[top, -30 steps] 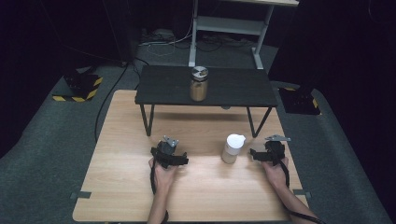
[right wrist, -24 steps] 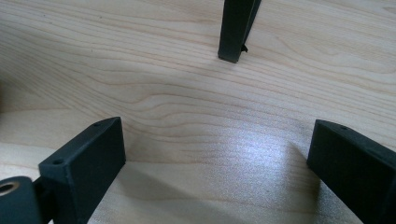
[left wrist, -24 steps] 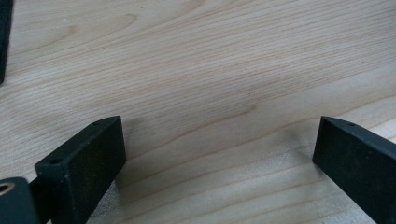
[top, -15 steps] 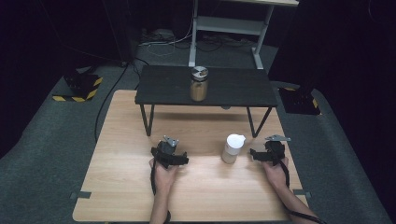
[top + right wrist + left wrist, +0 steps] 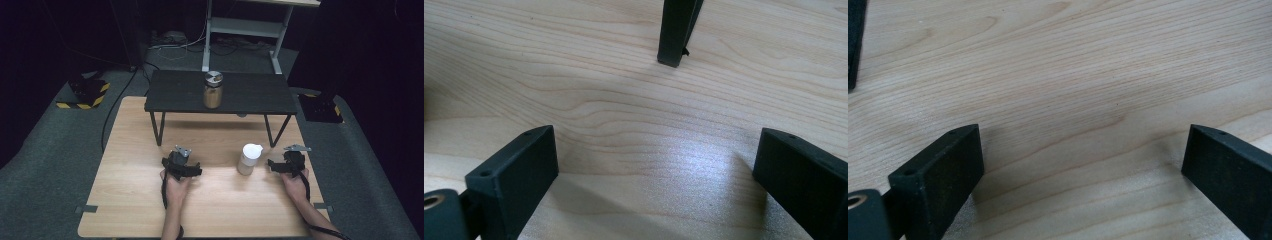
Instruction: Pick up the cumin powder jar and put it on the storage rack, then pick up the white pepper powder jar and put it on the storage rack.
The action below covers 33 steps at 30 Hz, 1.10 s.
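Observation:
My left gripper (image 5: 179,161) rests on the wooden table (image 5: 125,190) left of centre, held by a hand. In the left gripper view its jaws stand wide apart over bare wood, so the left gripper (image 5: 1083,165) is open and empty. My right gripper (image 5: 286,163) sits near the table's right edge; the right gripper (image 5: 656,165) is also open with nothing between its jaws. A white-capped bottle (image 5: 248,159) stands upright between the two grippers, closer to the right one. A glass jar (image 5: 213,90) with a metal lid stands on the small black shelf table (image 5: 260,92).
The black shelf table's legs stand on the wood; one leg (image 5: 676,30) is just ahead of the right gripper, another leg (image 5: 157,128) at the left. Grey carpet (image 5: 55,150) surrounds the table. A yellow-black striped block (image 5: 85,95) lies on the floor far left.

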Motion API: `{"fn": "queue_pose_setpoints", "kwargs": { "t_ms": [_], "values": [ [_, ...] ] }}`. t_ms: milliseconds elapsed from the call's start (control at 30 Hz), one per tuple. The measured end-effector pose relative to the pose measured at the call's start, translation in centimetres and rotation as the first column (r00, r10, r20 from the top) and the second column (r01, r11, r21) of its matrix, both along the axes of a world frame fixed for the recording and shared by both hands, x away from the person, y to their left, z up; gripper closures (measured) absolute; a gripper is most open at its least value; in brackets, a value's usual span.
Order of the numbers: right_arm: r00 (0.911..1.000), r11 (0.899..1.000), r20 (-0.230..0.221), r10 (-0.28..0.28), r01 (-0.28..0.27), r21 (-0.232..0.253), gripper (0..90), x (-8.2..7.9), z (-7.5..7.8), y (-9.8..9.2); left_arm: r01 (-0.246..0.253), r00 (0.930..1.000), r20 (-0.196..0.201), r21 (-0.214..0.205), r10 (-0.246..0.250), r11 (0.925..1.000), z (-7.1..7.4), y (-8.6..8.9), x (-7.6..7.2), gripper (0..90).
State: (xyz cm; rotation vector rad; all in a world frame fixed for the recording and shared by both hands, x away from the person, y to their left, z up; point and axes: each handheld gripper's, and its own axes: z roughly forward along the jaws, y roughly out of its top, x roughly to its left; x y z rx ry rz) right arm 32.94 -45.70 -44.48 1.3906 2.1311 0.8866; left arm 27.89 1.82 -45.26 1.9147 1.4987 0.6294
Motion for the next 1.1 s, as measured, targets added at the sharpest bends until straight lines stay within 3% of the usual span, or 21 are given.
{"fn": "queue_pose_setpoints", "kwargs": {
  "t_ms": [1100],
  "values": [
    [1.0, 1.0, -0.001, -0.002, 0.002, 0.001, 3.4, 0.01, 0.0, 0.03, -0.009, 1.0, 0.003, -0.001, 0.009, 1.0, -0.01, -0.07, -0.05, 4.7]
  ]
}}
